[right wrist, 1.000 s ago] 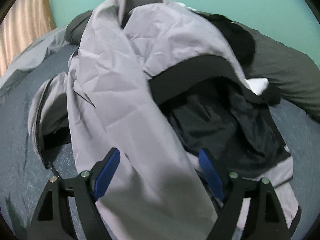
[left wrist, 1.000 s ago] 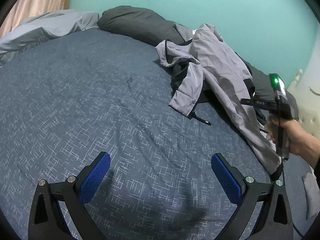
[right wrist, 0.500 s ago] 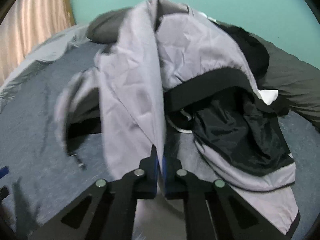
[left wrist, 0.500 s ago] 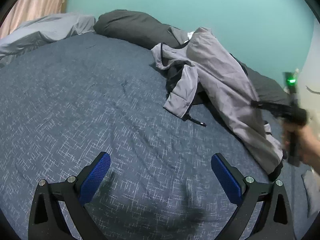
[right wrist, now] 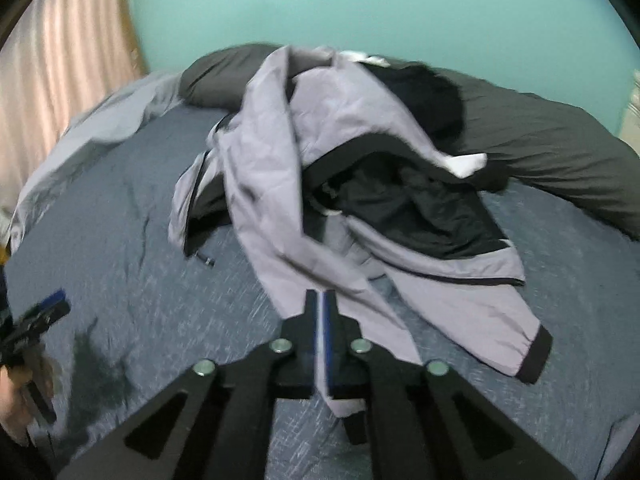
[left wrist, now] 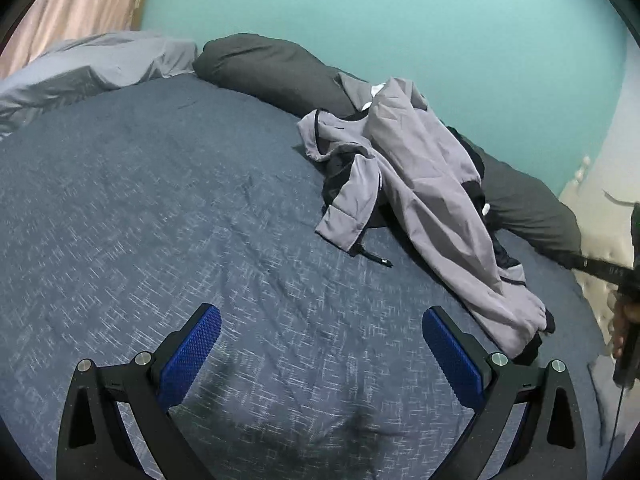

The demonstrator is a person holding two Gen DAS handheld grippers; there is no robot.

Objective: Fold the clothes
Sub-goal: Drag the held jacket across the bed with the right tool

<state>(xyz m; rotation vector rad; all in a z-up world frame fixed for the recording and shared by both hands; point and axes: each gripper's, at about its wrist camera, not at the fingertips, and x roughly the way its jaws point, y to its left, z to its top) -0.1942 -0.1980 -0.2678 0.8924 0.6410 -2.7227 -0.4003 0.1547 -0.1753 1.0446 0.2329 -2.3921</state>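
A grey jacket with black lining (left wrist: 416,168) lies crumpled on the blue bed cover at the right, partly on a dark pillow. In the right wrist view the jacket (right wrist: 320,184) fills the middle. My right gripper (right wrist: 321,300) is shut on a grey sleeve of the jacket, with fabric pinched between its blue pads. My left gripper (left wrist: 320,344) is open and empty above bare bed cover, left of the jacket's cuff (left wrist: 540,328). The right gripper's body shows at the right edge of the left wrist view (left wrist: 624,280).
A long dark grey pillow (left wrist: 272,68) lies along the teal wall. A light grey pillow (left wrist: 96,64) sits at the far left. A drawcord tip (left wrist: 376,258) rests on the blue bed cover (left wrist: 160,208). A cream headboard (left wrist: 592,200) is at the right.
My right gripper closed on the jacket sleeve and pulled back, dragging the sleeve toward me. The left gripper stayed open and drew back a little.
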